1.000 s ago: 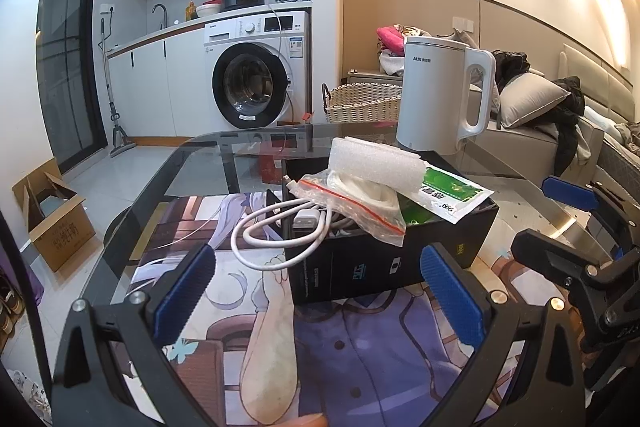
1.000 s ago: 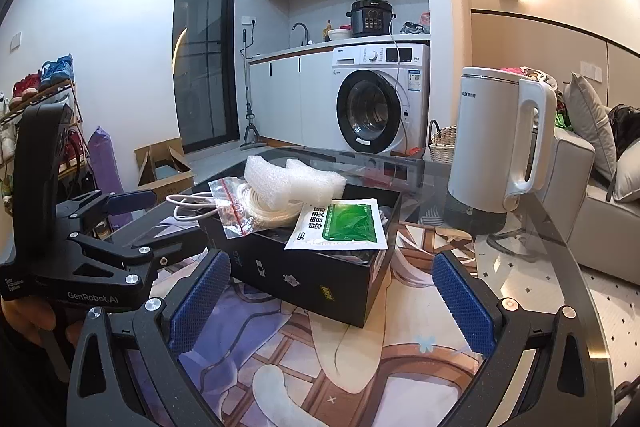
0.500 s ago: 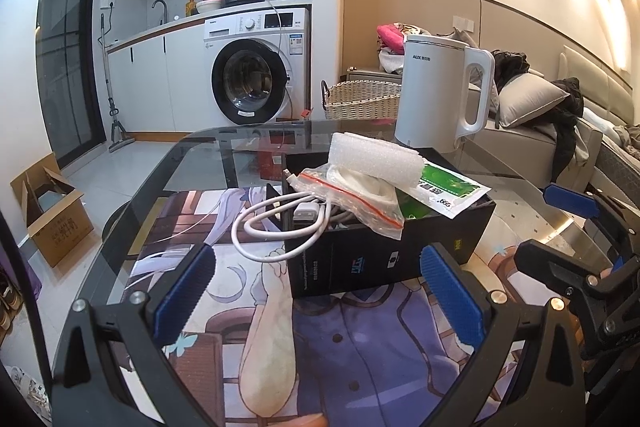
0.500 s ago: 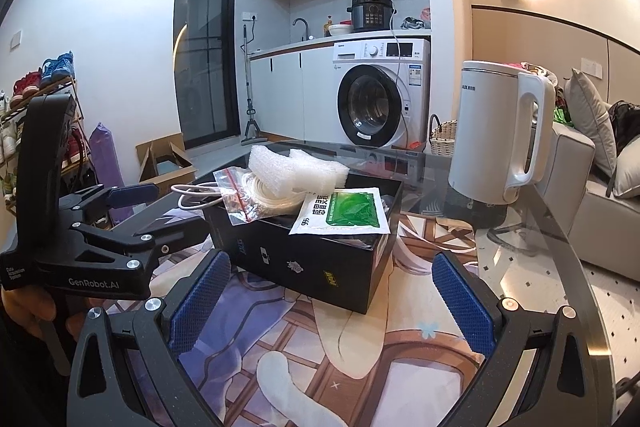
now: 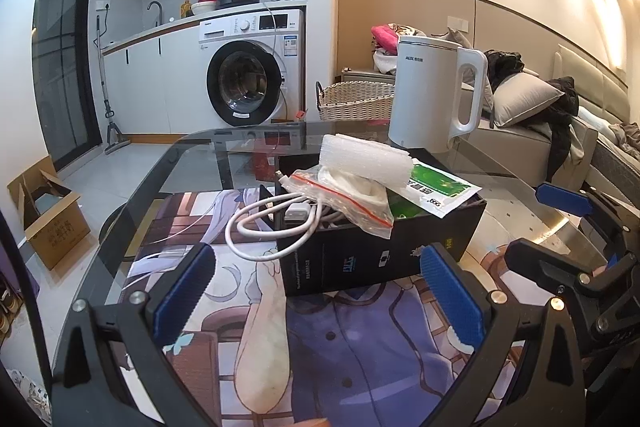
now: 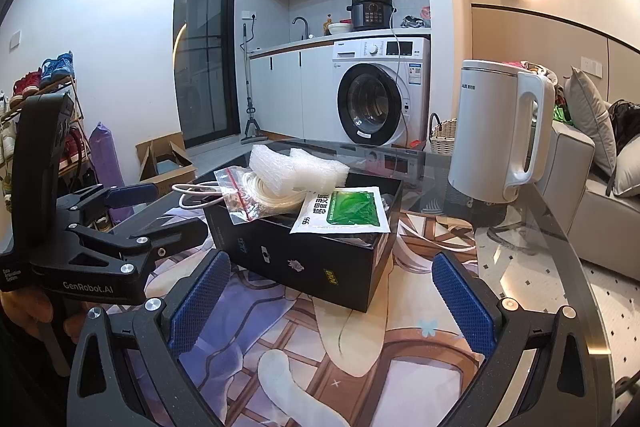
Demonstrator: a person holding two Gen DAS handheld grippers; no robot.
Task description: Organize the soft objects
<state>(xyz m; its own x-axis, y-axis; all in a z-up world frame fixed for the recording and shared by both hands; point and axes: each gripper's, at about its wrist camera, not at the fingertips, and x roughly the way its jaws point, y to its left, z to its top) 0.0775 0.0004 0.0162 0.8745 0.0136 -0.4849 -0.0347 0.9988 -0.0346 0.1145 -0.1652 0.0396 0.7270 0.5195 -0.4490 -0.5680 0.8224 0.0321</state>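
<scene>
Black box (image 5: 380,251) ahead of both spread fingers (image 5: 182,293), apart.

A white washing machine (image 5: 248,75) stands under the kitchen counter, grey sofa (image 5: 560,131) right, warm wall light above.

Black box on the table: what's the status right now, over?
Left gripper and right gripper open, empty. Black box heaped with foam, bag, cable, packet. Kettle beside it.

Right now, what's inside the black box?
The black box holds white foam wrap, a clear zip bag, a green sachet and a white cable spilling over its edge. Anything beneath them is covered.
</scene>
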